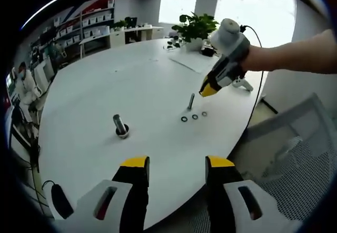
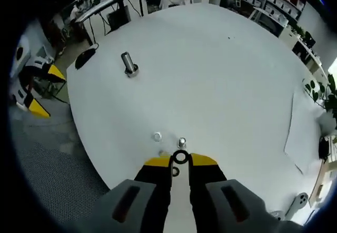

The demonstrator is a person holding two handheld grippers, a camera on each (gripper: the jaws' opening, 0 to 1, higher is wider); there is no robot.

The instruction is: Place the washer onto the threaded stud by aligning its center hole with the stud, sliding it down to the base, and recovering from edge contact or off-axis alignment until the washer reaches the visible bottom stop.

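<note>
Overhead, a round white table (image 1: pixel 105 85) stands in an office with shelving and a potted plant (image 1: pixel 194 28). Two studs: a large threaded stud (image 1: pixel 120 125) upright on its base, and a small stud (image 1: pixel 190 102). The left gripper view shows three washers (image 1: pixel 194 117) beside the small stud. The left gripper (image 1: pixel 176 165) hangs wide apart. In the right gripper view, the right gripper (image 2: pixel 180 161) pinches one dark washer (image 2: pixel 180 157) at its tips, with a further washer (image 2: pixel 157 136) on the table.
</note>
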